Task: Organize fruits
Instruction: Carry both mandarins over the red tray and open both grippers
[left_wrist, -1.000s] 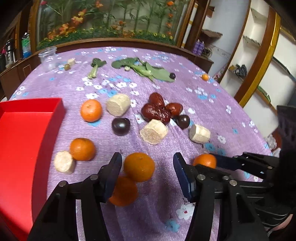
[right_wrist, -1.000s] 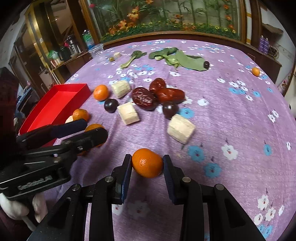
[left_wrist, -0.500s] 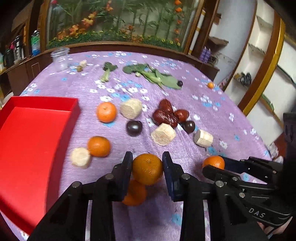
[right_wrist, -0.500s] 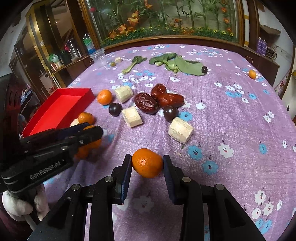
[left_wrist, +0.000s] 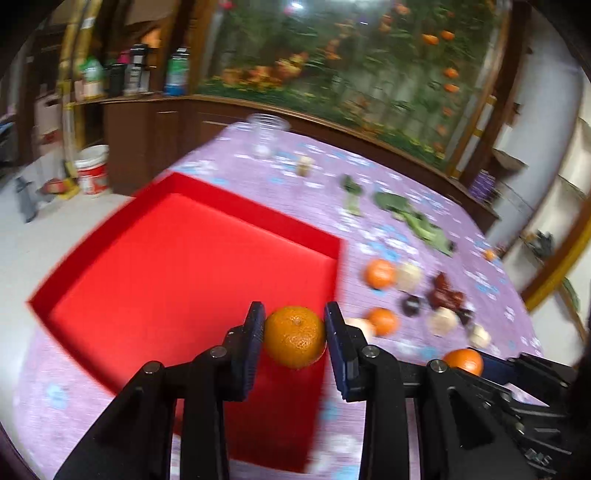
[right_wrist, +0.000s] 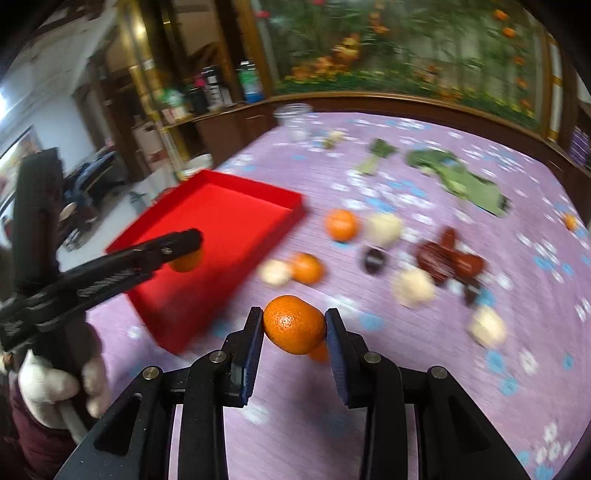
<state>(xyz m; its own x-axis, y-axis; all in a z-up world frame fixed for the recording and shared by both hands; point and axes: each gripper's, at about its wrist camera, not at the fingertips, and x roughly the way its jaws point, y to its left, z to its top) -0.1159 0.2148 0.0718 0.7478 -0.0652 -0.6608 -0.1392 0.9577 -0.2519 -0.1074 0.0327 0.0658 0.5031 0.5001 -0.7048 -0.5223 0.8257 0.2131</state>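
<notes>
Carrying an orange (left_wrist: 294, 336) pinched between its fingers, the left gripper (left_wrist: 294, 334) has swung from the fruit pile to hang over the red tray's (left_wrist: 177, 254) near right corner, so a drop looks close. The right gripper (right_wrist: 294, 328) likewise grips a second orange (right_wrist: 294, 324), now lifted off the purple tablecloth (right_wrist: 424, 387) and heading toward ten o'clock, where the tray lies. Two more oranges (right_wrist: 341, 225) and the dates (right_wrist: 448, 260) wait at one o'clock.

Round table (left_wrist: 413, 354) with purple floral cloth. Behind its far edge, dark wood cabinets (left_wrist: 147, 136) with bottles (left_wrist: 176, 72) on top, big flower-and-bamboo mural (left_wrist: 351, 62). White bucket (left_wrist: 90, 168) on pale floor (left_wrist: 22, 240). White shelves (left_wrist: 554, 206) at right.
</notes>
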